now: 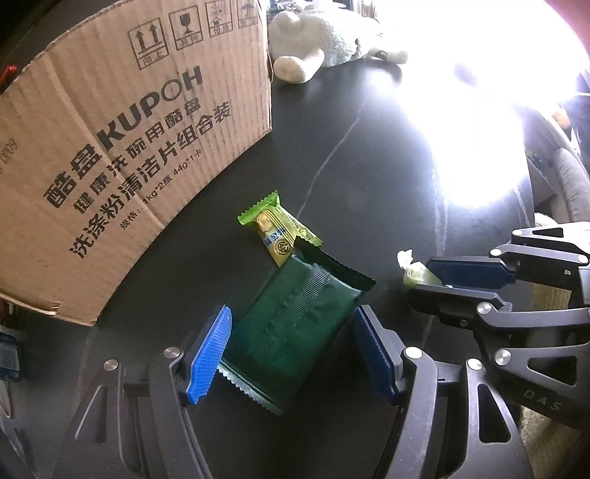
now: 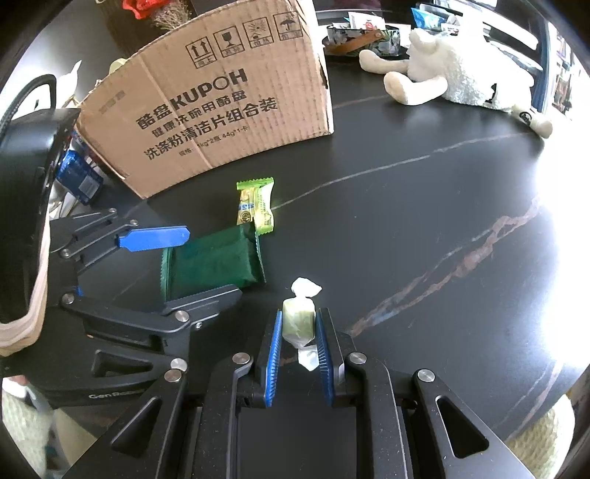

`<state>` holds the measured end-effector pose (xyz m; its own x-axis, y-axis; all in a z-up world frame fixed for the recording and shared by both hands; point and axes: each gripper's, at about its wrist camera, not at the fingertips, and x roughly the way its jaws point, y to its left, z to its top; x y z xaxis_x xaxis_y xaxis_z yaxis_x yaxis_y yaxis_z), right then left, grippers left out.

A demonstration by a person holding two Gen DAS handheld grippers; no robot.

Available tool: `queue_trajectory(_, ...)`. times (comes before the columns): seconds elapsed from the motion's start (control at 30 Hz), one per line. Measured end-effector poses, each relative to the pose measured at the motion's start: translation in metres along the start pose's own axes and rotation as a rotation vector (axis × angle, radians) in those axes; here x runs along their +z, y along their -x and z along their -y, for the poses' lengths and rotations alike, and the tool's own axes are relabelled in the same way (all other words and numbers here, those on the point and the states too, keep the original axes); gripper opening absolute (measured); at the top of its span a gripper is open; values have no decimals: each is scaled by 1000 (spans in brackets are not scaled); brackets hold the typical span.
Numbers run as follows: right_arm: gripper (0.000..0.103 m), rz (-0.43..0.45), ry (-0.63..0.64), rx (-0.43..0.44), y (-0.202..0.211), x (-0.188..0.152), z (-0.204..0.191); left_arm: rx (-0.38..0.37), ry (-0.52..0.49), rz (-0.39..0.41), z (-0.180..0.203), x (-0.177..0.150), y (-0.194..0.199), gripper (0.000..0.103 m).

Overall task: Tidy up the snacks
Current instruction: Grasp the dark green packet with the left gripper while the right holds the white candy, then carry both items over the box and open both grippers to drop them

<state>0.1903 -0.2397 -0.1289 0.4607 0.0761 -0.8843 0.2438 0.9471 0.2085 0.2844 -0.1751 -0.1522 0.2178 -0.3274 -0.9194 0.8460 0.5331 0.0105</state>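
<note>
A dark green snack packet [image 1: 295,324] lies on the black table, between the blue pads of my open left gripper [image 1: 293,350]; the pads stand on either side without pressing it. It also shows in the right wrist view [image 2: 212,263]. A light green and yellow snack packet [image 1: 278,232] [image 2: 256,206] lies just beyond it, overlapping its far end. My right gripper [image 2: 298,331] is shut on a pale green wrapped candy [image 2: 298,320], also seen in the left wrist view [image 1: 416,274], low over the table.
A KUPOH cardboard box [image 1: 121,154] [image 2: 221,107] stands at the back left. A white plush toy [image 2: 453,77] [image 1: 324,44] lies at the far right of the table [image 2: 424,228]. A tin and packets [image 2: 361,33] sit behind it. Strong glare whitens the right side.
</note>
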Motion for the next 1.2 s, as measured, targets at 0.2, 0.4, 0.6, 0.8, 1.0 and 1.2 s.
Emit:
queue_trajectory(0.2,20,0,1,-1,-1,0,0,-16,32,7,-3,2,-4,61)
queue_trajectory(0.4,20,9,5,2,1,2,0,-29,78,24,-9,-6,4,47)
queue_trajectory(0.6,20,24,13,10,6,3,-1,-25,127,42,-12,-16,11,46)
queue_trajectory(0.8,20,59,35,34,17,6,-7,-3,212,83,-14,-24,32,46)
queue_trajectory(1.0,20,112,61,56,34,11,-12,48,269,137,-18,-27,64,46)
queue_trajectory(1.2,20,174,103,73,56,20,-21,94,322,219,-21,-26,104,46)
